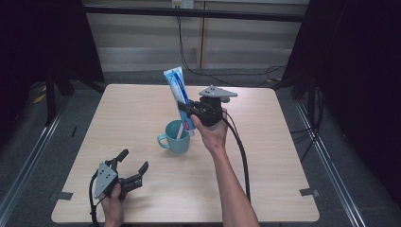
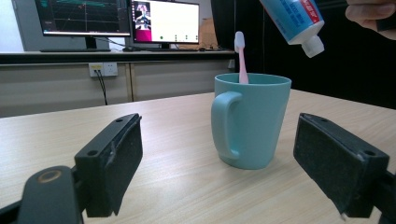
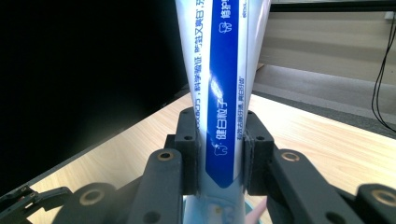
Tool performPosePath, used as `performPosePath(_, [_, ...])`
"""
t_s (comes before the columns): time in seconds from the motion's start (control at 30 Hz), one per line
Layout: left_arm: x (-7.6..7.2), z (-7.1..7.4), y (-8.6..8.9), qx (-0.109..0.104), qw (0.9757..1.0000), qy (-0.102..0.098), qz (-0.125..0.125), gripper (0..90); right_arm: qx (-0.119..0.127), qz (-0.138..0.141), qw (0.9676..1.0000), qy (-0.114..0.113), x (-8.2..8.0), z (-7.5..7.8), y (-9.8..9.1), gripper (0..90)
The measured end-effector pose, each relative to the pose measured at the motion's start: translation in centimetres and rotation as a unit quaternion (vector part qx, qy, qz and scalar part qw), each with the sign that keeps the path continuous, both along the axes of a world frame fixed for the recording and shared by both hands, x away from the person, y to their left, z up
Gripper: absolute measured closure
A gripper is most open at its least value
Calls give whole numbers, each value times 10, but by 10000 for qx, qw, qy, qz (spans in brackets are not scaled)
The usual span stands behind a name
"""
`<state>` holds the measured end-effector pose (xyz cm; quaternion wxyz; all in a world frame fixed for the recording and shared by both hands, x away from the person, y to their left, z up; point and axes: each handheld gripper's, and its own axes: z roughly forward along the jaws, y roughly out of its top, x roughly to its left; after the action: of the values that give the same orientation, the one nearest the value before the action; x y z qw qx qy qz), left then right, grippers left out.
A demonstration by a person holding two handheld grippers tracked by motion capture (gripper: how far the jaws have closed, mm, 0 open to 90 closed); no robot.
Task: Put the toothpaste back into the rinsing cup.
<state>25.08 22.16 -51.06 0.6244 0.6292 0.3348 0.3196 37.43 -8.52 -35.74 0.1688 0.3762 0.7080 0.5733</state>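
A pale wooden surface [image 1: 142, 109] stands in a dim room, with dark curtains at both sides and a wall with cables behind it. At the near left edge, the left hand-held gripper [image 1: 134, 163] rests low on the surface with its jaws spread wide and nothing between them; in the left gripper view the two black pads [image 2: 119, 161] frame the mug from a distance. Near the middle stands a teal mug [image 1: 176, 137], upright, handle toward the left, with a pink toothbrush [image 2: 241, 58] standing inside it, head up. Above the mug, the right hand-held gripper [image 1: 185, 109] pinches a blue-and-white toothpaste tube [image 1: 177, 90] across its body. The tube is tilted, cap end [image 2: 314, 46] down, hanging over the mug's rim and clear of it.
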Motion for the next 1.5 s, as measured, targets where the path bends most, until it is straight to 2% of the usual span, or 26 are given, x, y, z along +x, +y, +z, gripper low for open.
performPosePath(0.13, [0,0,0,12,10000,0,-7,158,-16,34,10000,-10,3,1,6,724])
performPosePath(0.37, [0,0,0,11,10000,-4,-19,157,-101,33,9999,114,10,-8,12,724])
performPosePath(0.5, [0,0,1,39,10000,-19,-23,157,-45,58,9999,151,14,-12,17,723])
performPosePath(0.63, [0,0,1,57,10000,-35,-37,158,-160,72,9997,196,17,-16,23,723])
performPosePath(0.93, [0,0,1,46,10000,-28,-30,157,-101,62,9997,229,23,-21,31,721])
performPosePath(0.97, [0,0,0,-5,10000,-4,-22,157,-93,54,9996,248,24,-22,32,721])
performPosePath(1.1, [0,0,1,46,10000,-29,-33,157,-169,83,9995,268,27,-25,37,719])
performPosePath(1.5, [0,0,1,56,10000,-16,-36,157,-148,87,9991,389,30,-38,37,717])
